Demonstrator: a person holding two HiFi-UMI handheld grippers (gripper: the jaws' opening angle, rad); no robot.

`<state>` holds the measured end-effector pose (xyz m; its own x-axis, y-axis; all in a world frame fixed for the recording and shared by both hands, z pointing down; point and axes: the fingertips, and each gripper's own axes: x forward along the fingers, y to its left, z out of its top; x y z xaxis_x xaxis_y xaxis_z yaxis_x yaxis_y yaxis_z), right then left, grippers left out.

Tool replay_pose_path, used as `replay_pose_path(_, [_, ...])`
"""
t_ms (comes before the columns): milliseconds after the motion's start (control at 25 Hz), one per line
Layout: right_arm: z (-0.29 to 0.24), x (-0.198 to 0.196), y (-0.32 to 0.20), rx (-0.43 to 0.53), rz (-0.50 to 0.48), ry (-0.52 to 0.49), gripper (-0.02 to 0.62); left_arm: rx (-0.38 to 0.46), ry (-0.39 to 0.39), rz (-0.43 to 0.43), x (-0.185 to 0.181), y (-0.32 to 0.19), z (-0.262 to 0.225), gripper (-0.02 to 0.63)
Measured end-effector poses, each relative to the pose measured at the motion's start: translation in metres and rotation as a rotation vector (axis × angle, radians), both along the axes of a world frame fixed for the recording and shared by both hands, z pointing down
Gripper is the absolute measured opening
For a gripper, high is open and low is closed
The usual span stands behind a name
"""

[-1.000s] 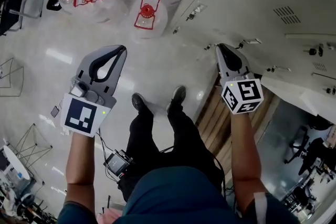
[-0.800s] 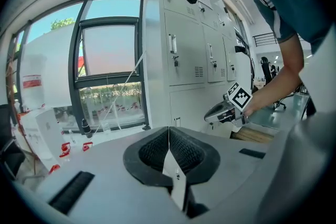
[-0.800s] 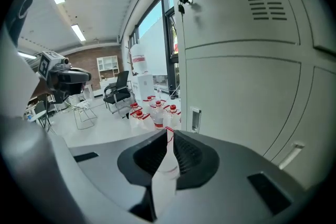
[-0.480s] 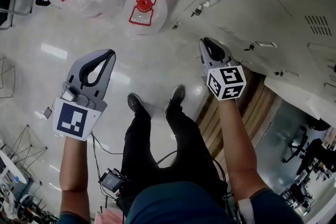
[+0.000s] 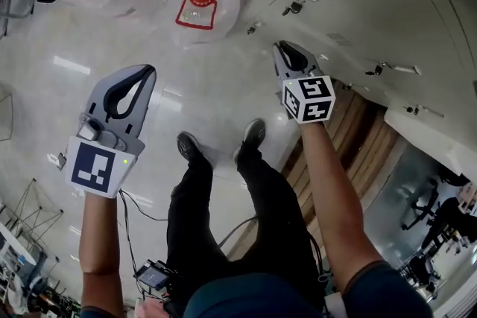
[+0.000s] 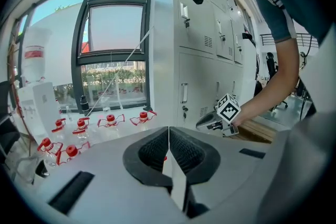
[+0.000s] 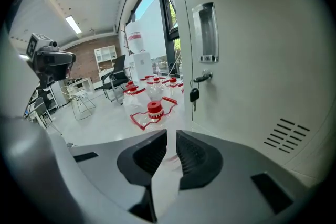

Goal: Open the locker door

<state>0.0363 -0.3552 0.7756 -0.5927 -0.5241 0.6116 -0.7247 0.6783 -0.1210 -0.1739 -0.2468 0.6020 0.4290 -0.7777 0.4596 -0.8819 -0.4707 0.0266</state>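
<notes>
Grey lockers (image 5: 373, 26) fill the upper right of the head view. In the right gripper view one locker door (image 7: 247, 60) is close on the right and is closed. It has a recessed handle (image 7: 205, 34), a key (image 7: 195, 94) hanging in the lock below it, and vent slots (image 7: 286, 134). My right gripper (image 5: 280, 48) (image 7: 171, 136) is shut and empty, just short of that door. My left gripper (image 5: 143, 72) (image 6: 168, 131) is also shut and empty. It hangs over the floor to the left, away from the lockers.
Several clear water bottles with red caps (image 5: 201, 0) (image 7: 155, 110) stand on the glossy floor ahead. Wooden slats (image 5: 358, 145) lie beside my right arm under the lockers. The person's legs and shoes (image 5: 253, 134) are below. Chairs (image 7: 118, 81) stand further off.
My right gripper has moved forward and left along the lockers, closer to the door with the key. The left gripper has stayed over the floor. Both jaws remain shut.
</notes>
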Motion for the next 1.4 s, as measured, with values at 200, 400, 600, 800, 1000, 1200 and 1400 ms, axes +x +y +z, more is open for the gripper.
replay_pose_path(200, [0.056, -0.004, -0.013, -0.014, -0.003, 0.011, 0.040, -0.012, 0.001, 0.011, 0.000, -0.011, 0.042, 0.020])
replay_pose_path(400, [0.101, -0.005, -0.023, -0.024, 0.000, 0.018, 0.040, -0.018, 0.006, 0.016, 0.002, -0.021, 0.081, 0.020])
replay_pose_path(600, [0.139, -0.005, -0.032, -0.031, 0.003, 0.027, 0.040, -0.030, 0.010, 0.024, 0.004, -0.026, 0.111, 0.020])
replay_pose_path(800, [0.173, -0.004, -0.039, -0.035, 0.016, 0.034, 0.040, -0.031, 0.006, 0.029, 0.005, -0.029, 0.138, 0.020])
replay_pose_path(1000, [0.210, -0.002, -0.047, -0.041, 0.028, 0.034, 0.040, -0.033, 0.002, 0.025, 0.010, -0.029, 0.162, 0.020])
replay_pose_path(1200, [0.256, -0.002, -0.056, -0.060, 0.052, 0.046, 0.041, -0.040, -0.008, 0.020, 0.010, -0.025, 0.189, 0.020])
replay_pose_path(1400, [0.286, -0.006, -0.071, -0.054, 0.085, 0.054, 0.065, -0.055, -0.019, 0.023, 0.010, -0.017, 0.212, 0.020])
